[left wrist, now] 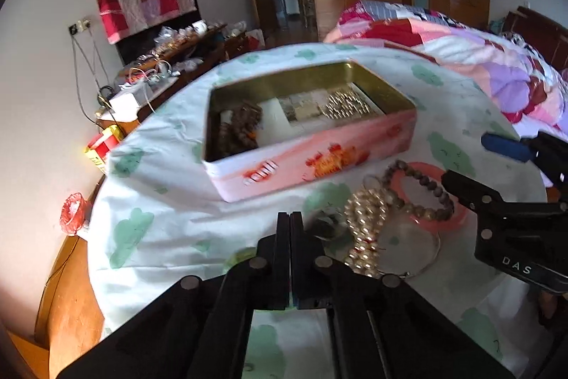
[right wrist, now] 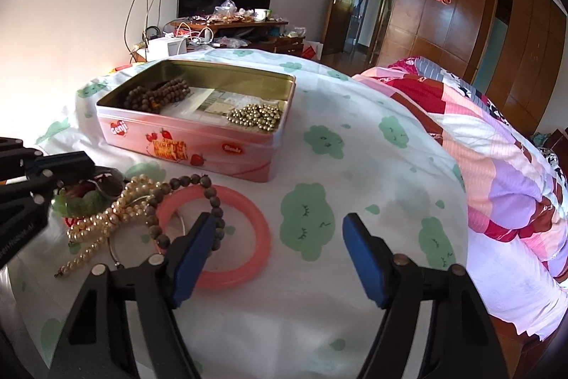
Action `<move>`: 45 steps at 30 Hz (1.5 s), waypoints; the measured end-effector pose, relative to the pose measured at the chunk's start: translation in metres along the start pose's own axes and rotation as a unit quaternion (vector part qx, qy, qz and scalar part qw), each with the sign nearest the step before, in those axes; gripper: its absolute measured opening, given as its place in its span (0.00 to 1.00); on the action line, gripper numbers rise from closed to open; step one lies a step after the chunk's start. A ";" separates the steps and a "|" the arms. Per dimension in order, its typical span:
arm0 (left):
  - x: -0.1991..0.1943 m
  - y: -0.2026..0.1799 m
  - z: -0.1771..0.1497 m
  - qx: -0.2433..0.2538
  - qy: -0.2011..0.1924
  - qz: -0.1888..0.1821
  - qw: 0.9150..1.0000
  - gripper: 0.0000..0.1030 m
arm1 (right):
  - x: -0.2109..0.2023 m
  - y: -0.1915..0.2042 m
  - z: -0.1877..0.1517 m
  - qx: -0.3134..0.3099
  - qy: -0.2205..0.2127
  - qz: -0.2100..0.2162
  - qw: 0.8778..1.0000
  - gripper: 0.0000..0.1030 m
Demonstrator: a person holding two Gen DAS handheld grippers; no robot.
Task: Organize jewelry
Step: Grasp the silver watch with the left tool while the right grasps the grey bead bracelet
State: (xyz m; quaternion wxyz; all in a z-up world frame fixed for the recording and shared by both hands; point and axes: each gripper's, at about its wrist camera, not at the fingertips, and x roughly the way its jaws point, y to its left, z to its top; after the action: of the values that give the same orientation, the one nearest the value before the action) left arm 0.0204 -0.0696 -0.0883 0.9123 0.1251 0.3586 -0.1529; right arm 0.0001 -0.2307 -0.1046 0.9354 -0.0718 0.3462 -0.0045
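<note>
An open pink tin (left wrist: 319,162) (right wrist: 198,144) sits on the cloth-covered table, holding brown beads (right wrist: 156,95) and gold beads (right wrist: 257,117). In front of it lies a heap of jewelry: a pearl strand (left wrist: 365,219) (right wrist: 106,222), a brown bead bracelet (left wrist: 422,198) (right wrist: 213,201), a pink bangle (left wrist: 436,198) (right wrist: 248,237), a thin wire hoop (left wrist: 431,254) and a green piece (right wrist: 85,201). My left gripper (left wrist: 290,219) is shut and empty, just left of the heap. My right gripper (right wrist: 280,237) is open and empty, its left finger (right wrist: 191,258) over the bangle.
The table wears a white cloth with green clouds (right wrist: 309,219). A bed with a patchwork quilt (right wrist: 497,166) lies right. A cluttered wooden desk (right wrist: 227,23) stands behind, by the wall. A wardrobe and a doorway are far back.
</note>
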 end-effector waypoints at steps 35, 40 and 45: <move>0.005 0.021 -0.001 -0.026 0.005 0.020 0.999 0.71 | 0.020 0.010 0.006 0.002 0.049 0.068 0.996 0.19; 0.010 0.007 0.000 0.000 0.007 0.007 1.000 0.64 | 0.011 0.010 0.010 0.002 0.026 0.071 0.997 0.11; 0.023 -0.002 -0.001 0.013 0.031 -0.019 0.999 0.33 | 0.002 0.008 0.014 0.006 -0.001 0.061 0.998 0.11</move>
State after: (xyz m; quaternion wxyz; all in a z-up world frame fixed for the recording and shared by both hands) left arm 0.0350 -0.0751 -0.1056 0.8961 0.1348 0.3867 -0.1713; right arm 0.0104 -0.2210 -0.0966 0.9346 -0.0447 0.3494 0.0501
